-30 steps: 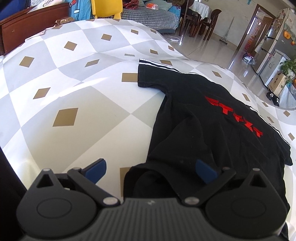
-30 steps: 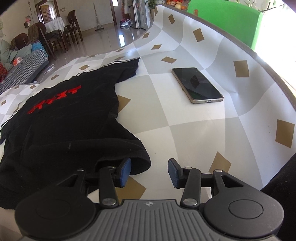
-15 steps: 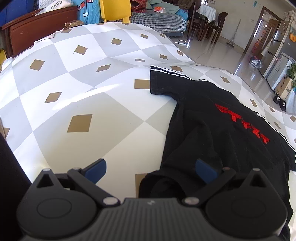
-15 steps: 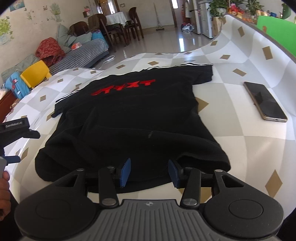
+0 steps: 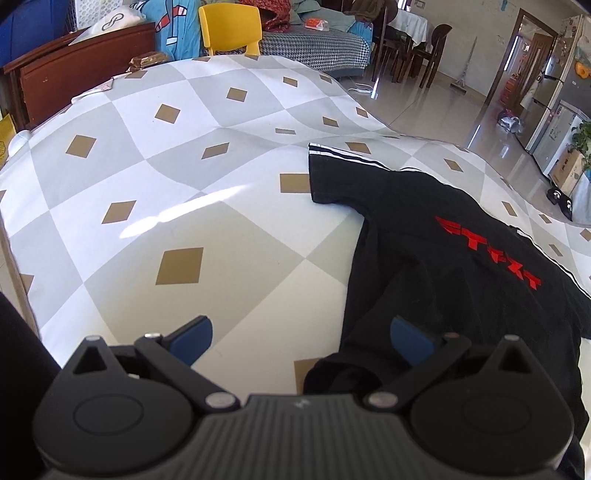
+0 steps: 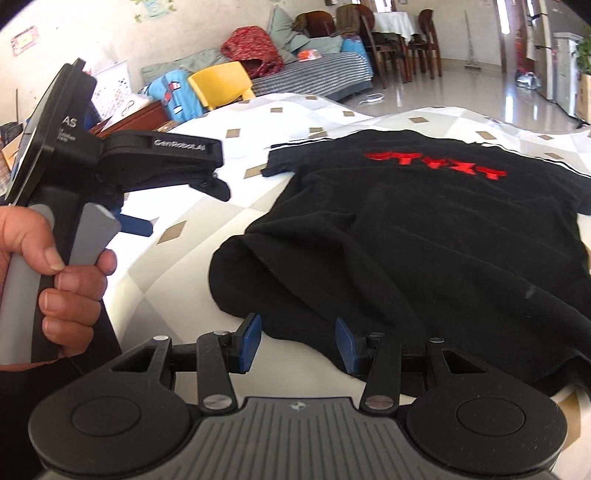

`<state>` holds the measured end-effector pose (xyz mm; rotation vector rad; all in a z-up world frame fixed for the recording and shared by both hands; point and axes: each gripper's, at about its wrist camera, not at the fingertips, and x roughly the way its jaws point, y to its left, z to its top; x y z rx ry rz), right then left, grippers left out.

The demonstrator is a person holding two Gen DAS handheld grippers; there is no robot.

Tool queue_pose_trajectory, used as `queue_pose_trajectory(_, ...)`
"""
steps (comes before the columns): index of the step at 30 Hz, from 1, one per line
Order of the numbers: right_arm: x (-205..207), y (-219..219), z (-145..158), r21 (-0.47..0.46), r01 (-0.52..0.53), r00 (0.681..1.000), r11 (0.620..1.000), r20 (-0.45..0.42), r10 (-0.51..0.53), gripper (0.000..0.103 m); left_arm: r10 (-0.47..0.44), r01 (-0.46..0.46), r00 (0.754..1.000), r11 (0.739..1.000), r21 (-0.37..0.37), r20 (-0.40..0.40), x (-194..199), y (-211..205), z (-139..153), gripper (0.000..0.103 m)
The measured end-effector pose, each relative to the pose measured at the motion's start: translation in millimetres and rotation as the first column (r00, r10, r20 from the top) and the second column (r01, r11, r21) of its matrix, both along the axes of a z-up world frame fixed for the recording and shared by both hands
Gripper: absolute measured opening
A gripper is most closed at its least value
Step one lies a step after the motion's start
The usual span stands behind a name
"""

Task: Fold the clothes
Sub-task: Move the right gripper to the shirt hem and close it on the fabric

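Observation:
A black T-shirt (image 5: 461,266) with a red print lies face up on the checked tablecloth (image 5: 177,184), one sleeve spread toward the far side. Its near hem is bunched. My left gripper (image 5: 301,338) is open wide at the shirt's near left corner, the right fingertip (image 5: 410,341) over the fabric and the left one over bare cloth. In the right wrist view the T-shirt (image 6: 424,236) fills the middle. My right gripper (image 6: 297,343) is open, with the rumpled hem lying between its fingertips. The left gripper's black body (image 6: 162,155) shows at left, held by a hand (image 6: 55,280).
The table's left edge (image 5: 14,266) drops off close to the left gripper. Beyond the table stand a yellow chair (image 5: 229,26), a wooden cabinet (image 5: 74,74), a couch and dining chairs. Shiny floor (image 5: 461,110) lies past the far right edge.
The right gripper has swung left from the phone's side of the table to the shirt's hem; the phone is out of view. The left gripper has shifted left, staying open.

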<state>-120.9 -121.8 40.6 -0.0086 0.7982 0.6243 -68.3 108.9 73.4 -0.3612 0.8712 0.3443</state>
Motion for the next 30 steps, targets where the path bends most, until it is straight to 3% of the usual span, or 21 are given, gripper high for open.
queue_pose_trajectory(5, 10, 18, -5, -0.005, -0.028, 1.0, 1.0, 0.006, 0.028, 0.044, 0.022, -0.021, 1.0, 0.996, -0.09, 0.004, -3, 15, -7, 0.103)
queue_pose_trajectory(16, 38, 45, -10, -0.024, -0.029, 0.998, 0.999, 0.056, 0.03, 0.044, 0.098, -0.098, 0.995, 0.992, -0.078, 0.002, -7, 37, -11, 0.103)
queue_pose_trajectory(26, 44, 75, -29, -0.207, -0.072, 0.979, 0.976, 0.171, 0.109, 0.043, 0.123, -0.125, 0.992, 0.986, -0.109, -0.027, -1, 44, -24, 0.103)
queue_pose_trajectory(28, 44, 77, -30, -0.207, -0.066, 0.978, 0.976, 0.181, 0.104, 0.042, 0.122, -0.125, 0.992, 0.986, -0.111, -0.03, 0, 43, -26, 0.103)
queue_pose_trajectory(30, 45, 79, -31, -0.207, -0.059, 0.977, 0.976, 0.191, 0.1, 0.031, 0.125, -0.128, 0.992, 0.985, -0.112, -0.033, 0, 42, -27, 0.103)
